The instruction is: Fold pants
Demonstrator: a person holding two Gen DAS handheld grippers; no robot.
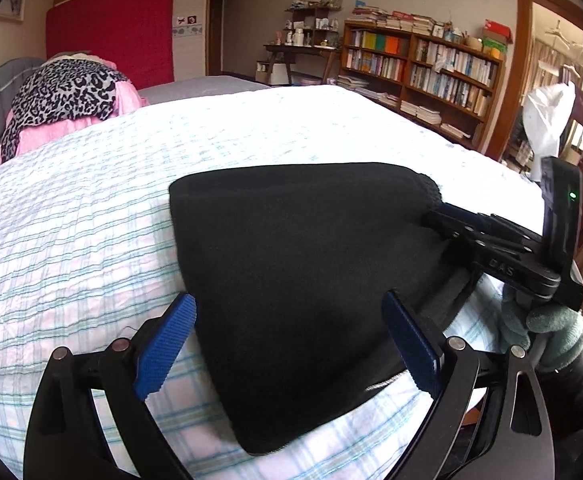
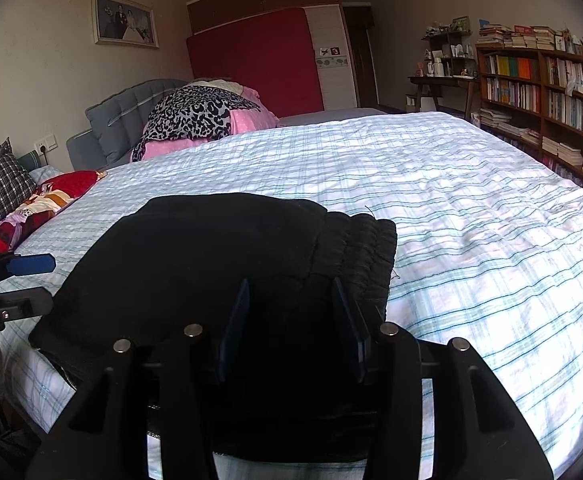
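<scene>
Lying folded into a compact black bundle, the pants (image 1: 299, 280) rest near the front edge of the bed (image 1: 71, 220).

Above the checked bedspread, the left gripper (image 1: 287, 340) hangs with its blue pads spread wide, one over the sheet, the other over the cloth, gripping nothing. At the waistband end the right gripper (image 2: 291, 320) sits low on the fabric, its pads parted with dark cloth between them; a gloved hand (image 1: 547, 332) holds it. Leopard-print and pink bedding (image 2: 203, 120) is piled by the headboard.
</scene>
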